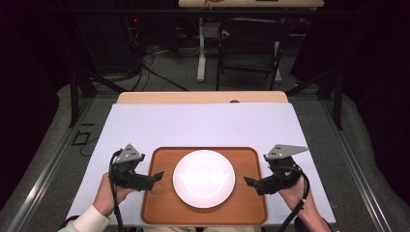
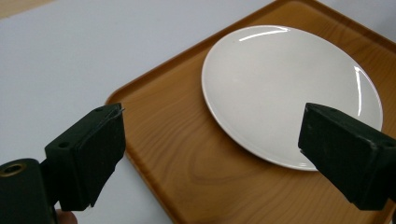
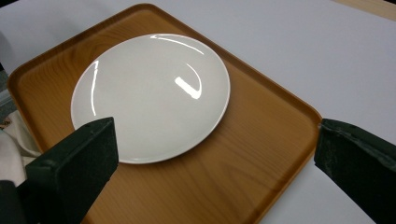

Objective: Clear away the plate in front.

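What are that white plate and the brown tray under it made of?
The plate looks like glazed ceramic or porcelain: smooth, glossy white, with sharp light streaks on its surface; melamine cannot be ruled out. The tray looks like wood or a wood-look laminate: warm brown, visible grain lines, a satin sheen and a raised rounded rim.

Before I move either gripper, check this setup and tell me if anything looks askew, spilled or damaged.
Nothing stands out. The white plate lies flat and empty in the middle of the wooden tray, which sits square on the white table cover. The left gripper and right gripper are open, one at each side of the tray.
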`<state>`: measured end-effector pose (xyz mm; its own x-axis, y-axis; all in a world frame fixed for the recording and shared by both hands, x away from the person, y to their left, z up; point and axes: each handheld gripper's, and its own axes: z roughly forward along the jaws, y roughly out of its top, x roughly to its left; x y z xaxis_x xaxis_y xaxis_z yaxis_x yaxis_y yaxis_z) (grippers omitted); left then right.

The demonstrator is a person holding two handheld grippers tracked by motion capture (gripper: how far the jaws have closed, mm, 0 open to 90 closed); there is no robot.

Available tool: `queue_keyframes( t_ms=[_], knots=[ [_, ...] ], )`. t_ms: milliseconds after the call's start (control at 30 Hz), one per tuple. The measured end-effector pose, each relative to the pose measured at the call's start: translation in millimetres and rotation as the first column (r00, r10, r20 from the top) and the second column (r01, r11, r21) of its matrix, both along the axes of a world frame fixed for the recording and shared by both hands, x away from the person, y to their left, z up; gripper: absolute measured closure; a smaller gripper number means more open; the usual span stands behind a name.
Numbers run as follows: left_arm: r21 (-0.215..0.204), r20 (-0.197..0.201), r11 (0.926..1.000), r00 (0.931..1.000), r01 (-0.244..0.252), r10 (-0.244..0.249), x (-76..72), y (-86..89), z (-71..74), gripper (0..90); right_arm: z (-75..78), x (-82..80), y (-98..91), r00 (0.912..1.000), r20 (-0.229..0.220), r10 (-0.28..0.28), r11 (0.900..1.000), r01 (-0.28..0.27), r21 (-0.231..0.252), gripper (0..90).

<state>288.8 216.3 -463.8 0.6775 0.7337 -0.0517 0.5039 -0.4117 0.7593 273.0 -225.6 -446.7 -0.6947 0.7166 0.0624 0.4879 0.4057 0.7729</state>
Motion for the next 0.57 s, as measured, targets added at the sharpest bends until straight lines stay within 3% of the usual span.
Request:
queue_keyframes(
  t_ms=[167, 333, 400, 567],
  knots=[
    [-0.011, 0.021, 0.9999, 0.9997, -0.012, 0.012, -8.2, 19.8, 0.2, 7.3, -5.8, -19.1, -22.5, 0.9989, 0.016, -0.043, 0.9991, 0.044, -0.001, 0.0],
    [-0.024, 0.042, 0.9979, 0.9973, -0.060, 0.061, -16.2, 37.8, -4.6, 7.3, -13.5, -31.4, -33.9, 0.9984, 0.019, -0.054, 0.9985, 0.054, 0.009, 0.0],
    [-0.017, 0.041, 0.9950, 0.9942, -0.099, 0.099, -18.9, 46.2, -10.5, 7.3, -19.6, -38.8, -40.1, 0.9983, 0.011, -0.057, 0.9983, 0.057, 0.015, 0.0],
    [-0.019, 0.024, 0.9904, 0.9903, -0.137, 0.137, -19.2, 54.0, -19.2, 7.3, -25.0, -44.3, -46.4, 0.9979, -0.001, -0.065, 0.9975, 0.065, 0.029, 0.0]
  ],
)
